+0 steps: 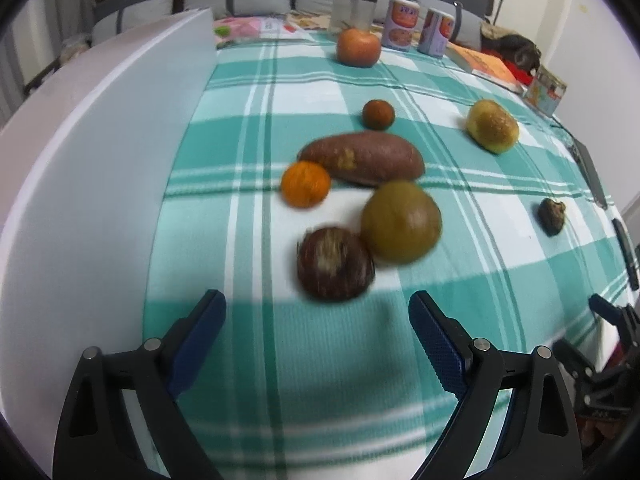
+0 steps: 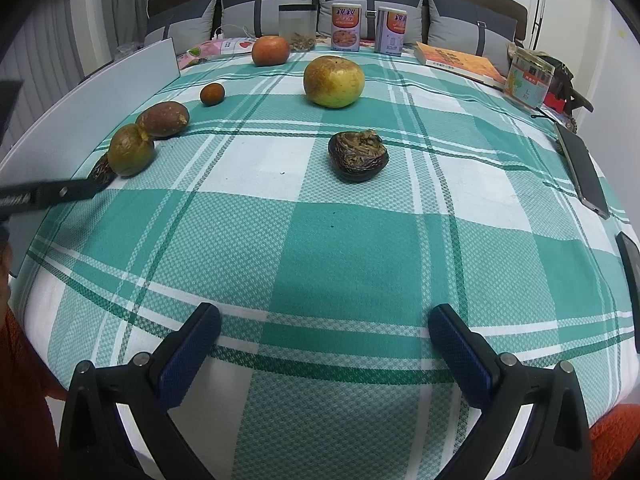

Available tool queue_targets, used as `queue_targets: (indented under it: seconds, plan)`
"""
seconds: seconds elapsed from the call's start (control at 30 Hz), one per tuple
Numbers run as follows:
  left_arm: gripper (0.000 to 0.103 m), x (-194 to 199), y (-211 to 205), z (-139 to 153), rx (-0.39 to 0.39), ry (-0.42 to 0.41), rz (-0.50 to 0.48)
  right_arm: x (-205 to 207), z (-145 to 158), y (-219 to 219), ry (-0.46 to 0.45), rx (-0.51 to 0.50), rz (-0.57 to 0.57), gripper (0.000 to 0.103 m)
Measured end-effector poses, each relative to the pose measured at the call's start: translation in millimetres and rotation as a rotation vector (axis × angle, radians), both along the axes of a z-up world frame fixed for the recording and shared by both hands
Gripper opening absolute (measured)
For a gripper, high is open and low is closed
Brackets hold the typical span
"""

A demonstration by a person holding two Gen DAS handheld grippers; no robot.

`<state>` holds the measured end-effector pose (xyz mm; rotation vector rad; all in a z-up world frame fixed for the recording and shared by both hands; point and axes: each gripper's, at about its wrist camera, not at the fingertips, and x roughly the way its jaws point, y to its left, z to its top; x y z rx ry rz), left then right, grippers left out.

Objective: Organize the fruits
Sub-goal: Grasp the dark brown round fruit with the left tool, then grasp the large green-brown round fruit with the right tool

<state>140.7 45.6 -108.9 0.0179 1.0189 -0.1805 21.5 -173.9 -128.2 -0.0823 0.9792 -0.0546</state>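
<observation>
My left gripper [image 1: 317, 307] is open just short of a dark brown round fruit [image 1: 335, 264], with nothing between its fingers. An olive-green fruit [image 1: 401, 221] touches that fruit. Beyond them lie a mandarin [image 1: 306, 189], a sweet potato [image 1: 362, 158], a small dark orange [image 1: 378, 114] and a red-orange fruit [image 1: 358, 46]. To the right are a yellow pear [image 1: 492, 126] and a shrivelled dark fruit [image 1: 552, 216]. My right gripper [image 2: 324, 320] is open and empty over bare cloth, well short of the shrivelled fruit [image 2: 358, 156] and the pear [image 2: 334, 82].
A white board [image 1: 100, 160] stands along the left edge of the checked green cloth [image 2: 352, 248]. At the back stand a clear jar [image 2: 298, 26], two cans [image 2: 346, 26], a book [image 2: 460, 62] and a small box [image 2: 528, 78]. Phones [image 2: 582, 170] lie at the right edge.
</observation>
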Motion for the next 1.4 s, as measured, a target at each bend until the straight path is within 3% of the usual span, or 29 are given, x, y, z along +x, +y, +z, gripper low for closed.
queue_targets:
  seconds: [0.07,0.13,0.17,0.2,0.37,0.47,0.6,0.8,0.83,0.87,0.97,1.13,1.23,1.4]
  plan:
    - [0.086,7,-3,-2,0.011,-0.005,-0.019,0,0,0,0.001,0.0,0.0,0.103]
    - [0.051,13,-6,-8,0.012,0.023,-0.046,0,0,0,0.003,0.001,0.001,0.103]
    - [0.05,13,-6,-10,0.023,0.017,-0.052,0,0,0,0.004,0.001,0.002,0.103]
    - [0.041,12,-7,-9,0.022,0.008,-0.058,0,-1,0,0.006,0.002,0.004,0.103]
    - [0.04,-9,4,-5,-0.041,0.024,-0.031,14,8,2,0.076,0.023,0.004,0.1]
    - [0.04,-26,13,-4,-0.064,0.052,0.003,37,27,23,0.055,0.149,0.087,0.096]
    - [0.04,-39,18,-2,-0.044,0.078,0.046,92,41,81,0.11,0.243,0.249,0.086]
    - [0.04,-40,26,2,-0.039,0.11,0.111,154,22,156,0.241,0.138,0.334,0.073]
    - [0.04,-39,27,1,-0.04,0.116,0.115,158,15,160,0.27,0.113,0.33,0.057]
    - [0.04,-38,27,1,-0.041,0.119,0.117,160,10,160,0.294,0.081,0.318,0.049]
    - [0.04,-40,28,6,-0.066,0.12,0.12,155,16,154,0.307,0.088,0.294,0.049]
    - [0.04,-48,36,48,-0.177,0.088,0.105,138,66,138,0.283,0.195,0.307,0.049]
    - [0.04,-55,61,98,-0.259,0.039,0.102,141,109,154,0.261,0.258,0.361,0.049]
    - [0.04,-58,127,154,-0.223,-0.053,0.187,148,163,220,0.232,0.364,0.496,0.049]
